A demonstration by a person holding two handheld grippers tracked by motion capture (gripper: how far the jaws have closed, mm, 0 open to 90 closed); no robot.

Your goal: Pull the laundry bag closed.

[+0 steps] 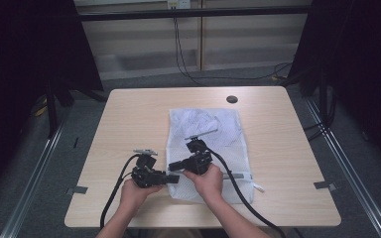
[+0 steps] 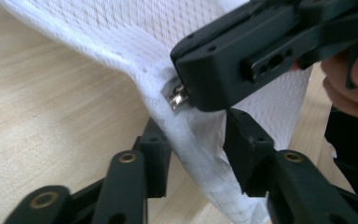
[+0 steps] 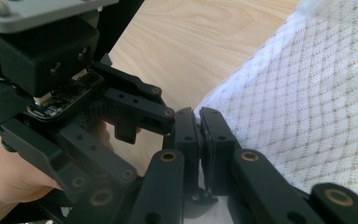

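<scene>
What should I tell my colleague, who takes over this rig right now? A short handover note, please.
Right gripper: shut on the zipper pull at the near left corner of the white mesh laundry bag.
Left gripper: jaws straddle the bag's edge just below the pull; not clearly pressing yet.
The bag lies flat on the table, corner lifted.
Done: pull gripped.
Left: probably clamp the edge with the left gripper, then draw the pull along the zipper.
</scene>
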